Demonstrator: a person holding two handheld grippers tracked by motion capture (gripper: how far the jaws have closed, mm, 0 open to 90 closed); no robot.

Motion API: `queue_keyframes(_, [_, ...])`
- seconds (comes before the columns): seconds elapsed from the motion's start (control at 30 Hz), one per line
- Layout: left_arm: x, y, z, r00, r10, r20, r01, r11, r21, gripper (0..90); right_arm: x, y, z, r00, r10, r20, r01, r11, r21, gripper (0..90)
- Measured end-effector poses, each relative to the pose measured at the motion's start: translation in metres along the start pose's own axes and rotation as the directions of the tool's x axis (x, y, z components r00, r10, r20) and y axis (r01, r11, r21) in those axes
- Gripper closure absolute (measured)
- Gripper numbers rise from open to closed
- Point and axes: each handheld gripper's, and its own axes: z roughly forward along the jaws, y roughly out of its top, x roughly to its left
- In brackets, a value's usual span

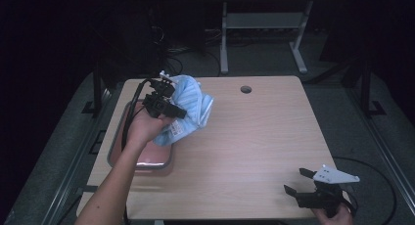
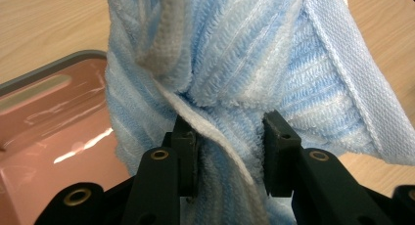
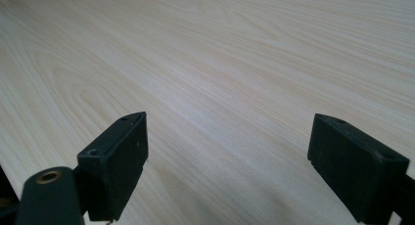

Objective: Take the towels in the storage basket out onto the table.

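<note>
I have the blue towel [image 1: 190,107] pinched tight in my left claw [image 2: 230,151], and it hangs bunched up just above the pink tray [image 1: 128,159] near the far left corner of the tabletop [image 1: 254,137]. I think I am in the lifting step, taking the towel out of the tray. My right claw [image 1: 299,182] sits wide apart and holds nothing, low by the near right corner. Next I should carry the towel over bare wood and keep my squeeze firm so it does not slip.
</note>
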Motion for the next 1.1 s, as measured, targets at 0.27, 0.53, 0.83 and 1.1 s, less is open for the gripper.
queue_keyframes(0.27, [-0.009,0.007,0.008,0.9997,0.022,0.013,-0.022,0.9997,0.009,65.0,0.000,0.000,-0.001,1.0000,0.003,0.000,-0.003,1.000,-0.002,14.4])
queue_keyframes(0.53, [-0.022,0.015,0.022,0.9987,0.039,0.032,-0.039,0.9990,0.019,64.9,0.000,0.001,-0.002,1.0000,0.002,-0.004,-0.002,1.000,-0.005,14.5])
queue_keyframes(0.83, [-0.036,0.024,0.033,0.9971,0.058,0.048,-0.060,0.9979,0.025,64.9,0.001,0.001,-0.002,1.0000,0.001,-0.007,-0.001,1.000,-0.009,14.5])
queue_keyframes(1.1, [-0.046,0.030,0.045,0.9958,0.069,0.061,-0.071,0.9969,0.032,64.8,0.001,0.002,-0.002,0.9999,-0.004,-0.010,0.004,1.000,-0.009,14.5])
